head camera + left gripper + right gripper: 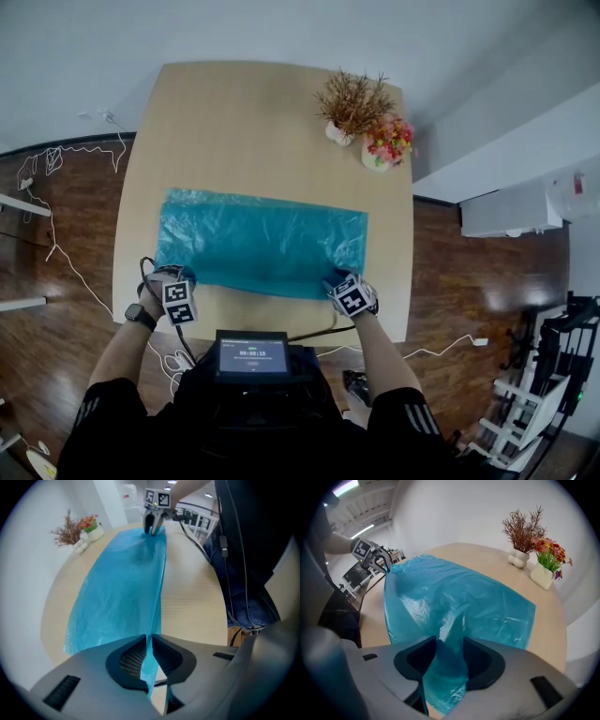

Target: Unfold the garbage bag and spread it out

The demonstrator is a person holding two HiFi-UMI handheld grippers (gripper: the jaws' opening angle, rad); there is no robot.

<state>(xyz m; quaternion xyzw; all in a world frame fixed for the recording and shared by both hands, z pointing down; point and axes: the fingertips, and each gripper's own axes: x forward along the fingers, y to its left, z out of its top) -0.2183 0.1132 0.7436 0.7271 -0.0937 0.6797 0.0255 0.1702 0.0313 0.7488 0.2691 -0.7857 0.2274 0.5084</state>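
My blue garbage bag lies long and flat across the middle of the wooden table. Its near long edge is on my side.

My left gripper has its fingers almost together. The thin near-left corner of the bag is pinched between them. My right gripper is clamped on a bunched-up bit of the near-right corner, which is lifted a little off the table. So I hold one long edge, with one gripper at each end.

I think I am close to the end. The bag looks opened out, and this step is laying it down smooth. I see soft wrinkles near my right gripper.

Next I should pull the two corners gently apart so the edge goes tight. Then I should lower them onto the table and let go. A hard tug could make the whole bag slide.

The two little flower pots at the far corner are well apart from the bag.
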